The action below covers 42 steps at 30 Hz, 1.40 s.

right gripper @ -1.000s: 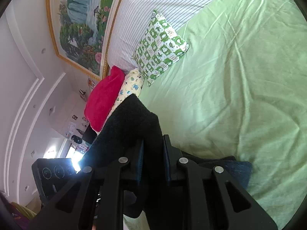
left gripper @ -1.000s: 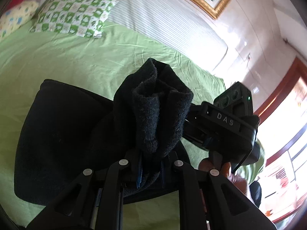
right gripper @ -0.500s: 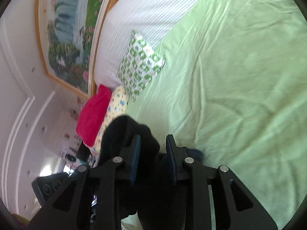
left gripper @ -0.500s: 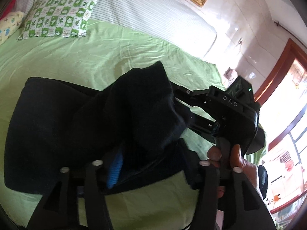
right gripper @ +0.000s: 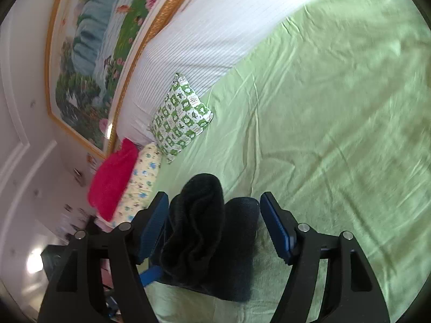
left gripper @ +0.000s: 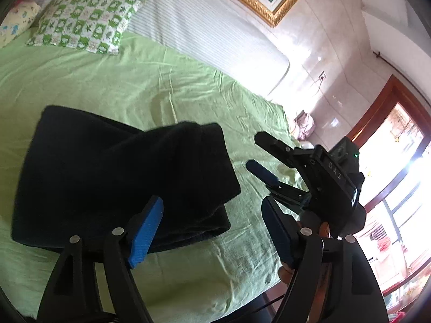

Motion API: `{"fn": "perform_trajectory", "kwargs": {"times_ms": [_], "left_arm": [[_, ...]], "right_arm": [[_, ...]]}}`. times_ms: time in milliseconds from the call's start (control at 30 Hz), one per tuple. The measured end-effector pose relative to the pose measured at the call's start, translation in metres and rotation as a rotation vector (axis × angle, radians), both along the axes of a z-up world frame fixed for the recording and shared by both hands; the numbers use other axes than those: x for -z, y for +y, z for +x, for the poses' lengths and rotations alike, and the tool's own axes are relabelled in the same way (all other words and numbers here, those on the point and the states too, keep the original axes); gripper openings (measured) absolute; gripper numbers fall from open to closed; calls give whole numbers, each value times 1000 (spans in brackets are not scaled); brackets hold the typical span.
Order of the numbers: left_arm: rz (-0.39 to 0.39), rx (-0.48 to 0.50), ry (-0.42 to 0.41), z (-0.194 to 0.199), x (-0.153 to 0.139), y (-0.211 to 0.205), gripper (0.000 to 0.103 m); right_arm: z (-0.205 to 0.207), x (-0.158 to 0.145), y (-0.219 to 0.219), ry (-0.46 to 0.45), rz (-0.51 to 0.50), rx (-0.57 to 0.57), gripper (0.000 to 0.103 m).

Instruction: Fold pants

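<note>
Released since the earlier frame, your pants (left gripper: 121,177) lie folded on the bed (left gripper: 167,86); both tools gape empty. Only the left view shows your right tool (left gripper: 260,152); only the right, the red pillow (right gripper: 113,177).

Both grippers let go: the left gripper (left gripper: 212,231) and the right gripper (right gripper: 214,224) spread their jaws wide, and the black pants (left gripper: 121,177) dropped folded onto the green bedsheet (left gripper: 134,86).

The right claw (right gripper: 215,222) stands spread wide, its blue pads (right gripper: 277,228) clear of the black pants (right gripper: 207,237) bunched on the green bed (right gripper: 336,134) between them. Beyond lie a green checked pillow (right gripper: 181,118) and a red cushion (right gripper: 113,175)
</note>
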State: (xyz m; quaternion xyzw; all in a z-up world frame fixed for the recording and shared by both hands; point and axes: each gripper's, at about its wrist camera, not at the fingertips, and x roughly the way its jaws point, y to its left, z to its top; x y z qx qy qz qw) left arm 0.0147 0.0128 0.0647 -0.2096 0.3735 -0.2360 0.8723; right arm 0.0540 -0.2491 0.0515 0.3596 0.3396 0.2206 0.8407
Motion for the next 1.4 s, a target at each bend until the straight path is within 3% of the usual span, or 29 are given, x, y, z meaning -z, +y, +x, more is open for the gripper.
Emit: {"fn": "perform_trajectory", "kwargs": {"times_ms": [200,367,900,1400], "left_arm": [[48,-74,-22,-5,-4,18,79],[32,-128,-4,-7,-1,39,80],[-13,-265,62,-15,12,101,82],[-24,-288,101,-13,22,116,82]], "right_arm": [[-8,-18,22,-22,-140,8,76],[-10,-14,40,-1,-207,12,79],[-14,-4,65,44,-234,20,85],[-17,6,65,88,-227,29,85]]}}
